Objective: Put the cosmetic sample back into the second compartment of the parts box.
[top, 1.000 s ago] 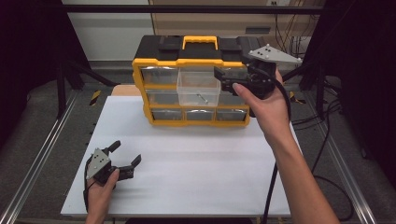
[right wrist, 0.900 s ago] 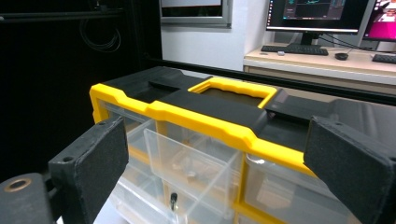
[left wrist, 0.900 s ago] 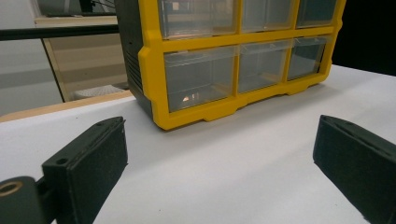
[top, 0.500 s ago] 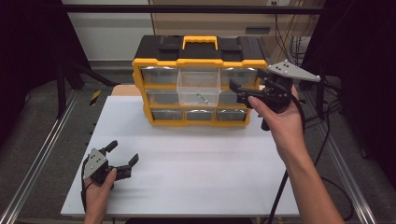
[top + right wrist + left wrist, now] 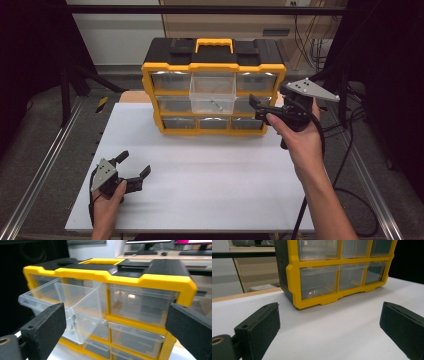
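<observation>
Between the jaws of the right gripper (image 5: 261,107), which are standing wide apart and clamping nothing, the yellow and black drawer cabinet (image 5: 214,65) is showing in the right gripper view, with its clear drawer (image 5: 67,307) sticking out of the top row's middle slot toward the person. That gripper is hovering in the air just off the cabinet's right front corner, its jaws pointing leftward across the cabinet's face and lying close to the right-hand drawers without touching them. A small metal piece (image 5: 215,104), too small to identify, is lying inside the pulled-out drawer (image 5: 213,92). The other drawers in the cabinet are sitting flush in the frame. Well in front of the cabinet and off toward its left side, the left gripper (image 5: 133,167) is resting low on the white table (image 5: 215,175), its jaws also spread apart and empty, pointing back toward the cabinet's lower left corner (image 5: 297,301). The cabinet is standing at the far edge of the table, its yellow handle (image 5: 213,44) on top.
</observation>
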Tool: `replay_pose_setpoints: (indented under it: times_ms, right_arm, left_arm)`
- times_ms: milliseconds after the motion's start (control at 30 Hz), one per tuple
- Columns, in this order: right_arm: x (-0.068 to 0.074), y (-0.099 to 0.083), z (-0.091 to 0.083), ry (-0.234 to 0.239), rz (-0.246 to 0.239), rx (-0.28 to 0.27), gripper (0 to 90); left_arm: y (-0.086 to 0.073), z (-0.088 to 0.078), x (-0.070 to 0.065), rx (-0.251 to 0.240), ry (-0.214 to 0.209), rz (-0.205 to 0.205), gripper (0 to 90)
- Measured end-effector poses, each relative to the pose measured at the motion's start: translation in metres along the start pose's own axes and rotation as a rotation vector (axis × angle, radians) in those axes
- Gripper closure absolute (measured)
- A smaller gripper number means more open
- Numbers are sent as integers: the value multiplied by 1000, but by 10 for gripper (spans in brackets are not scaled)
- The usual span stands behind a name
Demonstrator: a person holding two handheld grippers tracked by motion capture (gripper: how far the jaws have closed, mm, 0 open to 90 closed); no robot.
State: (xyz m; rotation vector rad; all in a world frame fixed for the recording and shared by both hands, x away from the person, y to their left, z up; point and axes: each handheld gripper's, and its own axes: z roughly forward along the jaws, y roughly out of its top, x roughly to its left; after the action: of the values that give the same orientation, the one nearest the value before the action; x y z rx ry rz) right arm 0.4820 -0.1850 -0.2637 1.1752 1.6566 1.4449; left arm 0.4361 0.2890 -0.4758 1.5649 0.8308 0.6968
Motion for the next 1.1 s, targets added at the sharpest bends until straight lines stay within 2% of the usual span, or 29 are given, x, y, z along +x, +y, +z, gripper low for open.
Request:
replay_pose_setpoints:
  times_ms: [100, 267, 433, 600, 733, 900, 1100]
  right_arm:
    - [1, -6, 1, 26, 2, -10, 30]
    - [0, -14, -3, 42, -3, -37, 24]
    - [-5, -22, -10, 40, 11, -55, 25]
    - [-8, -30, -14, 47, 3, -71, 29]
    - [-9, -39, -15, 39, 11, -98, 44]
    - [-10, -50, -22, -4, -8, -128, 55]
    - [-16, -66, -25, -4, -14, -126, 69]
  left_arm:
    - [-1, -1, 2, -6, 7, -17, 28]
    - [0, -4, 1, -7, 12, -12, 28]
    - [0, -3, -1, -4, 11, -5, 28]
    - [0, -2, -2, 0, 2, 4, 28]
    - [1, -3, -6, -4, -6, 5, 28]
    - [2, -5, -15, -13, 4, 6, 28]
    - [9, -3, -26, 0, -16, 47, 30]
